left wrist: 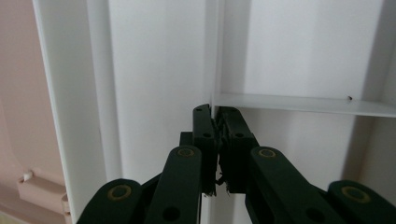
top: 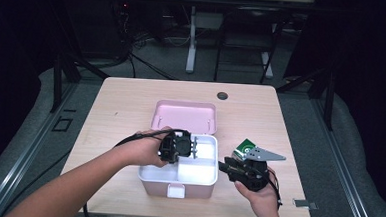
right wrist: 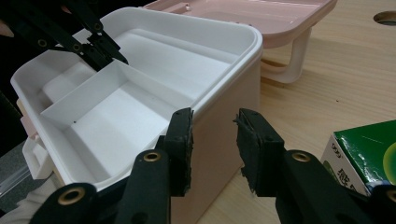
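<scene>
A light wooden table [top: 131,105] stood on a grey floor, with a pink box [top: 177,180] near its front edge. The box's lid [top: 184,115] lay open behind it, and a white divided tray [top: 197,171] sat inside. The person's left hand [top: 146,148] held the left gripper [top: 194,147] over the tray, its jaws reaching down to the tray's dividers. The right hand [top: 259,192] held the right gripper [top: 223,166] just beside the box's right wall, with a green carton [top: 244,145] lying on the table behind it
</scene>
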Tool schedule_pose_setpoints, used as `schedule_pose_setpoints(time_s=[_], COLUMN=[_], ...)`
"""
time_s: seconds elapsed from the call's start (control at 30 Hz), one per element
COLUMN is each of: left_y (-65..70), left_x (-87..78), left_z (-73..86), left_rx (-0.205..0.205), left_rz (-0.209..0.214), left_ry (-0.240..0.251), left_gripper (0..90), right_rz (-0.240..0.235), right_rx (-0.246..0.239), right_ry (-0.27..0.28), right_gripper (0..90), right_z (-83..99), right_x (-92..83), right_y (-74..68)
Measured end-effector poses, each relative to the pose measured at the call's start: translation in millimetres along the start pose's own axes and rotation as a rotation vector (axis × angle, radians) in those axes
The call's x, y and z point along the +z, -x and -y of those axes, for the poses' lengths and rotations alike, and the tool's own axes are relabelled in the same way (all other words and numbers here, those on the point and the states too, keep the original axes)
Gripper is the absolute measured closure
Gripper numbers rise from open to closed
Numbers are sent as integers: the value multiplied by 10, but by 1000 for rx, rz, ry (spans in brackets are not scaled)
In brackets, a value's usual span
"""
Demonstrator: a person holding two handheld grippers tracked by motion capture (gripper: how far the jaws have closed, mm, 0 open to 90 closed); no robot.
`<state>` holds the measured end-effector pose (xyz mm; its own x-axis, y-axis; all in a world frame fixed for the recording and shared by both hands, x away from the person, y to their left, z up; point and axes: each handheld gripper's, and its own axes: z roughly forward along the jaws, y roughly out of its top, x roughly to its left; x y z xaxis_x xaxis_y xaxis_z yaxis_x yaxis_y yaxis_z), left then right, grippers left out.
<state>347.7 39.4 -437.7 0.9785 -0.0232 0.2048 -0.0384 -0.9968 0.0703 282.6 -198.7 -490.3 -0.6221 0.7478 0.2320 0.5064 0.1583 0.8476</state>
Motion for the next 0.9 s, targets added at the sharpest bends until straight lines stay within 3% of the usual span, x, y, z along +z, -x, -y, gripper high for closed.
schedule_pose_setpoints(time_s=[0.27, 0.37, 0.53, 0.8, 0.9], left_y=[-4, 1, -36, -128, -177], left_x=[-110, -221, -367, -502, -515], left_z=[17, 49, 113, 340, 479], left_rx=[8, -3, -29, -151, -220], left_rz=[-20, -47, -55, -31, -9], left_ry=[7, 38, 63, 53, 45], left_gripper=[883, 891, 891, 891, 891], right_rz=[4, 4, 5, 7, 8], right_rx=[8, 14, 16, 20, 21], right_ry=[9, 11, 13, 15, 14], right_gripper=[657, 657, 655, 649, 646], right_z=[-4, -4, -5, -3, 0], right_x=[-18, -22, -25, -29, -27], right_y=[23, 30, 34, 45, 46])
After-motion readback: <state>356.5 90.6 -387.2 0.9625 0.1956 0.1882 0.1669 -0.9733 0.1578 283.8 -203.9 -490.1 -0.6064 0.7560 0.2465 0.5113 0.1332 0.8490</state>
